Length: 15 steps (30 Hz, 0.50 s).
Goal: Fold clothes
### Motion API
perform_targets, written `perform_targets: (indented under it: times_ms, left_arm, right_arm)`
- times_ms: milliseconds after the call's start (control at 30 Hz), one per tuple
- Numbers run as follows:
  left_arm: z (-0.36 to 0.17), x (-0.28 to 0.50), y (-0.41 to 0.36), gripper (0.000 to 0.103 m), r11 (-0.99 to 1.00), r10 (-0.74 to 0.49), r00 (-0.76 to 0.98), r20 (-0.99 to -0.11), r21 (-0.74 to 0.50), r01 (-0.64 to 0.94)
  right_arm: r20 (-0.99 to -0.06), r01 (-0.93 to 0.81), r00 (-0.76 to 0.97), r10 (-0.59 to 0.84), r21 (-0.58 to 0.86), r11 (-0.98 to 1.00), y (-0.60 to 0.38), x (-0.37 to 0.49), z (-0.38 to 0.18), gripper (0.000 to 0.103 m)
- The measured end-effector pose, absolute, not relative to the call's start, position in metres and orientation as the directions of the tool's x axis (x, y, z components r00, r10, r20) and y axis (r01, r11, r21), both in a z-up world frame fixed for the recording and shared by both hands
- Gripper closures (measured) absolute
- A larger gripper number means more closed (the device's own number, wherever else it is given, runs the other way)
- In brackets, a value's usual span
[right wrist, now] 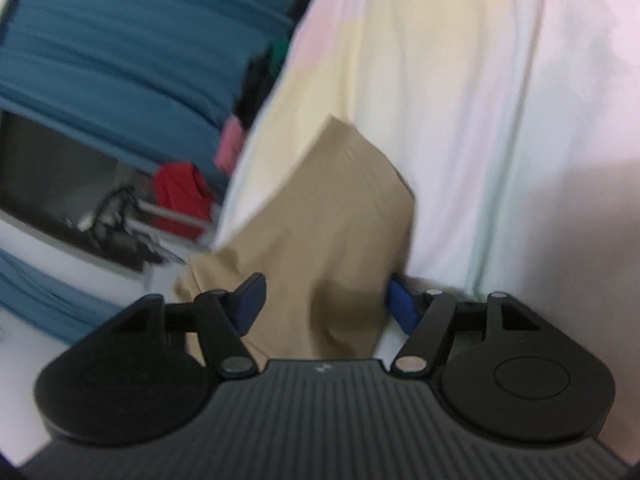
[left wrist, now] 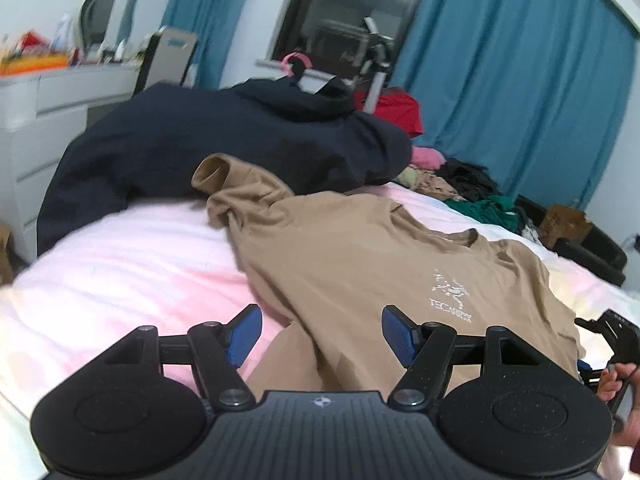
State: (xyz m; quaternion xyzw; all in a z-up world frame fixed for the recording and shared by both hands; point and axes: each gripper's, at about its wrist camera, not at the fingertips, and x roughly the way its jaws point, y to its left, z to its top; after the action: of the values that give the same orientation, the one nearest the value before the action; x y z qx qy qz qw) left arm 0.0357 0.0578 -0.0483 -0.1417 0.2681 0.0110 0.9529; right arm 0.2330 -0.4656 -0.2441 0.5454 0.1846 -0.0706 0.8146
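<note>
A tan T-shirt (left wrist: 360,256) with a white logo lies spread and rumpled on the pastel bedsheet (left wrist: 132,264). My left gripper (left wrist: 322,332) is open, its blue pads on either side of the shirt's lower hem. In the right wrist view, which is tilted and blurred, my right gripper (right wrist: 326,302) is open with a fold of the tan T-shirt (right wrist: 332,216) between its blue pads, which stand apart from the cloth. The right gripper also shows at the right edge of the left wrist view (left wrist: 612,340).
A dark navy hooded garment (left wrist: 224,140) lies on the bed beyond the shirt. A heap of red, pink, black and green clothes (left wrist: 460,176) sits at the far right. White drawers (left wrist: 48,120) stand left, blue curtains (left wrist: 512,80) and a window behind.
</note>
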Motion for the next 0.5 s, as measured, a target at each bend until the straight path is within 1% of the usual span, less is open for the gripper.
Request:
perform_targets:
  times_ms: [33,67,133,200,267,367,433,467,500]
  left_arm:
    - [-0.049,0.036,0.059,0.034,0.957,-0.052,0.855,-0.516,-0.269,-0.105]
    - [-0.048,0.036,0.059,0.034,0.957,-0.050,0.854,-0.518,-0.268,-0.106]
    - [-0.048,0.035,0.059,0.034,0.958,-0.047,0.852,-0.521,-0.265,-0.109]
    - [-0.048,0.035,0.059,0.034,0.959,-0.045,0.851,-0.523,-0.262,-0.111]
    - [-0.047,0.035,0.058,0.034,0.959,-0.042,0.850,-0.526,-0.259,-0.113]
    - [-0.046,0.033,0.057,0.034,0.961,-0.038,0.849,-0.527,-0.252,-0.113]
    - [-0.044,0.030,0.056,0.034,0.962,-0.042,0.851,-0.524,-0.252,-0.108]
    - [-0.043,0.029,0.055,0.034,0.962,-0.047,0.852,-0.522,-0.254,-0.102]
    - [-0.042,0.028,0.054,0.034,0.963,-0.051,0.853,-0.520,-0.253,-0.096]
  right_arm:
    - [-0.370,0.314,0.926,0.077,0.867,0.387,-0.466,0.235,-0.248,0.061]
    - [-0.378,0.313,0.922,0.080,0.853,0.418,-0.467,0.242,-0.247,0.095]
    - [-0.419,0.336,0.906,0.065,0.803,0.492,-0.465,0.245,-0.244,0.097]
    - [-0.408,0.340,0.913,0.023,0.790,0.509,-0.472,0.235,-0.233,0.098]
    - [-0.384,0.344,0.923,-0.005,0.822,0.455,-0.478,0.218,-0.226,0.098]
    - [-0.369,0.342,0.929,-0.025,0.833,0.435,-0.478,0.204,-0.220,0.098]
    - [-0.359,0.334,0.933,-0.022,0.843,0.422,-0.480,0.197,-0.220,0.097]
    - [-0.344,0.318,0.939,-0.008,0.860,0.400,-0.483,0.198,-0.223,0.095]
    - [-0.329,0.303,0.944,0.004,0.875,0.378,-0.485,0.199,-0.227,0.094]
